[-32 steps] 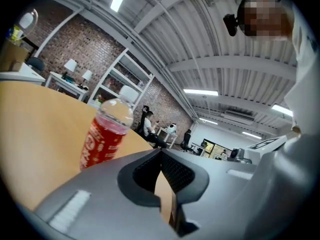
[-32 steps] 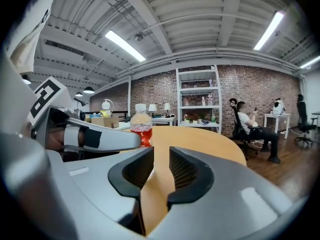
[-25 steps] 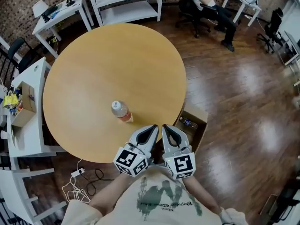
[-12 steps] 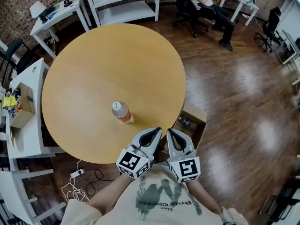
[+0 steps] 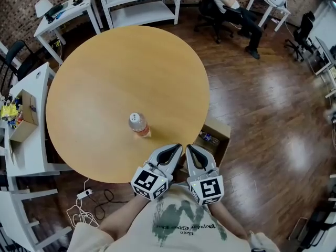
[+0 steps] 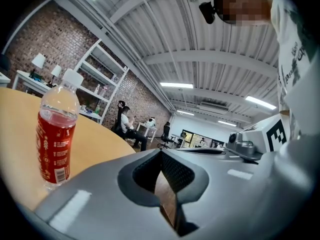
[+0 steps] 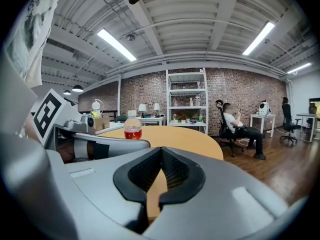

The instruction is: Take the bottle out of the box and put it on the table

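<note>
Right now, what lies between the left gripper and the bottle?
Only bare table: the head view shows nothing standing between the left gripper and the bottle.

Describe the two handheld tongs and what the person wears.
Both the left tongs and right tongs are glossy pale-grey tapered shells with black ribbed pads, each carrying a white cube of black square markers. Short-sleeved cream T-shirt with dark green print.

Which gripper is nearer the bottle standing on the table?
Left. The left gripper, shut and empty, is at the table edge, just below-right of the bottle in the head view. The right gripper, also shut, sits beyond it, by the box.
</note>
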`<state>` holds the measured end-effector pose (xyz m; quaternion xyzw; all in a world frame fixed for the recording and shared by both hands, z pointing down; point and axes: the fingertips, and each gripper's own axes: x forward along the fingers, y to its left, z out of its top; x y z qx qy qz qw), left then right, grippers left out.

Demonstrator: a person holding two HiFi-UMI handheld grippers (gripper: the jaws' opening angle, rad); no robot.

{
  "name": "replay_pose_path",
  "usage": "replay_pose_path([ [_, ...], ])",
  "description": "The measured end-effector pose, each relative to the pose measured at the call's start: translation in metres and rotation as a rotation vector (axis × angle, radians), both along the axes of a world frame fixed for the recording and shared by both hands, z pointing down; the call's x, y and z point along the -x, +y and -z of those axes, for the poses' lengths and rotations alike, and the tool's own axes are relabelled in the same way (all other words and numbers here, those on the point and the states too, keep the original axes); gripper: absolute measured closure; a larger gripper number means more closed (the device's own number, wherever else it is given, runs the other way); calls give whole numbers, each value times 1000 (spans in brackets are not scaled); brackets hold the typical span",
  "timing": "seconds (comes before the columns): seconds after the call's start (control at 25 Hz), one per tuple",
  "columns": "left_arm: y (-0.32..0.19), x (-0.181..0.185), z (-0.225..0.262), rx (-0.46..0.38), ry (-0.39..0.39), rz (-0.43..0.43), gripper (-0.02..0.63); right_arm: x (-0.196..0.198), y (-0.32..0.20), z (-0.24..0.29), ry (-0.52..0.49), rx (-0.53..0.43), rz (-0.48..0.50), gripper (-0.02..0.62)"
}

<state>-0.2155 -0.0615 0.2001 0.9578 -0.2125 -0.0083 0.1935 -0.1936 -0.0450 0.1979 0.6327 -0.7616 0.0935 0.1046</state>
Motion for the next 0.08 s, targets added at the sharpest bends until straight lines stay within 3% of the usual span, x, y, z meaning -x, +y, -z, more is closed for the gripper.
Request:
replay_pose_path([
  [0.08,1,1,-3,-1,-5,-6,606,1,-1,0,-6,-6,-7,595],
])
